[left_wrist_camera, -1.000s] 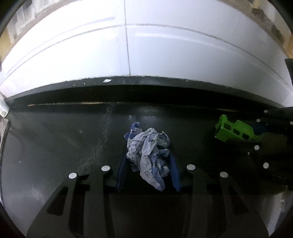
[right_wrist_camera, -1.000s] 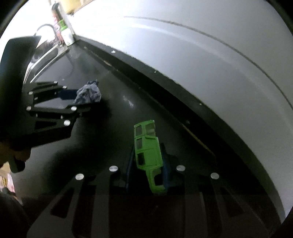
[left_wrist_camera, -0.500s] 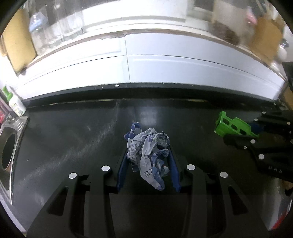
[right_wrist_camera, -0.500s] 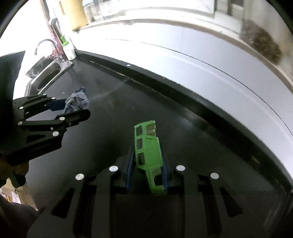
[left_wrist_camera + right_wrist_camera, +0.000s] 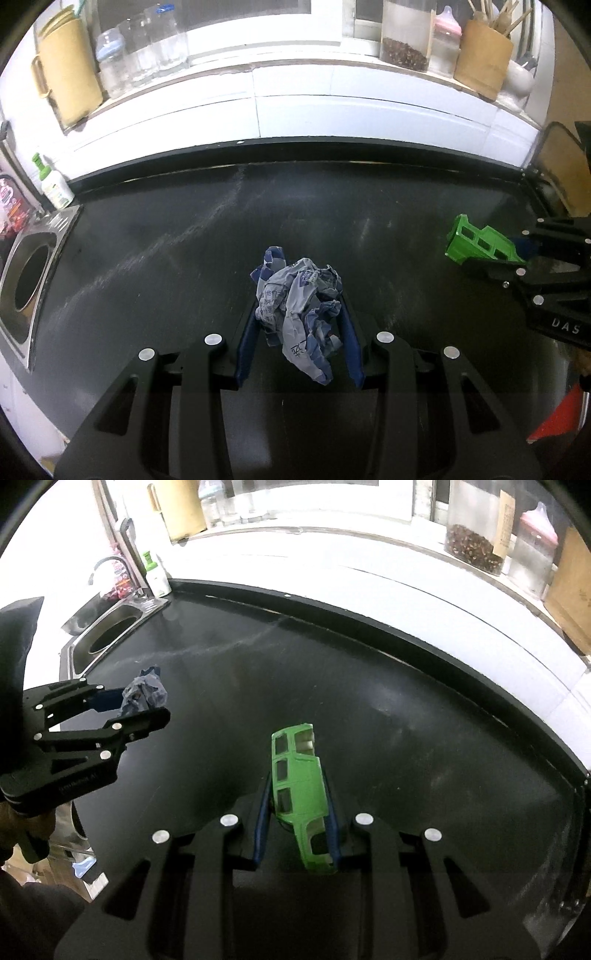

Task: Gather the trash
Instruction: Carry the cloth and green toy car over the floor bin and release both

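- Kitchen clutter lines the sill at the back: jars, a tan jug, a wooden utensil box, all beyond the far edge of the black desk (image 5: pixel 369 221).
- Sink (image 5: pixel 26 280) sits at the desk's left end, a green-capped bottle (image 5: pixel 55 184) just behind it.
- Left claw (image 5: pixel 299 332) is clamped on a crumpled blue-and-white wrapper (image 5: pixel 299 306); the wad bulges up out of the blue pads and hangs clear above the desk, nearer the sink than the other claw is.
- Right claw (image 5: pixel 295 830) grips a green toy-car shell (image 5: pixel 299 794), pads pressed on its two sides. Its long axis runs along the fingers, nose pointing away toward the desk's far edge.
- From the right view the left claw (image 5: pixel 136 705) shows off toward the sink side with its wad (image 5: pixel 144 694); from the left view the right claw (image 5: pixel 517 251) and the shell (image 5: pixel 480 245) lie toward the desk's right end. The two are well apart, side by side.
- Both pieces are already held off the desk, so I'd judge the next move is carrying them to a bin. No bin is in sight, so I can't say which hand is nearer to it.
- Desk itself looks bare of further trash.
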Available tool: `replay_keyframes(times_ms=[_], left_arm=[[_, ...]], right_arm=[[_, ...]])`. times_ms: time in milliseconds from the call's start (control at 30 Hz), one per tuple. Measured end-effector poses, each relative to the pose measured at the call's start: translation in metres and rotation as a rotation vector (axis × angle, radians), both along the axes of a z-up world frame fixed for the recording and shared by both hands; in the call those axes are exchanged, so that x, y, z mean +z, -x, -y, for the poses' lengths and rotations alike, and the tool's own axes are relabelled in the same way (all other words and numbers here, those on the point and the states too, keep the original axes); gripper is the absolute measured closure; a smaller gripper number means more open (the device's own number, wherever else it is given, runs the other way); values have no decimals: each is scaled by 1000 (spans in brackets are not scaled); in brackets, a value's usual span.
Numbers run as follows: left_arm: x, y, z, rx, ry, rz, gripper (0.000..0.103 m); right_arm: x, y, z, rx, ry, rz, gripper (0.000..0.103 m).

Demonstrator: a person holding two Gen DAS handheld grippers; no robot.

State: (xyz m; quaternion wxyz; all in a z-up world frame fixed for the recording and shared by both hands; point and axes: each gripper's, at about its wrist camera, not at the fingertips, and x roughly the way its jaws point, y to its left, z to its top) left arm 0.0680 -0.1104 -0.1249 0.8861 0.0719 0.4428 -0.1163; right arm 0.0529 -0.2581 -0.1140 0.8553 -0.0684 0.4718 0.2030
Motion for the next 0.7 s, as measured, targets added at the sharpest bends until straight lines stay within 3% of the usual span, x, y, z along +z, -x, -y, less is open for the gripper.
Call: replay_keyframes(times_ms=[200,333,467,700], left_arm=[[10,27,-18,35,-7,30,64],[21,49,-52,117,7,60,64],[27,79,-104,241,16,75,64],[23,151,-209,484,-37,72,64]], right_arm=[[20,14,-18,47,-7,46,77],[26,23,-51,117,-11,48,77],[31,36,-112,251,-9,46,77],[33,72,-233,484,-39,21,77]])
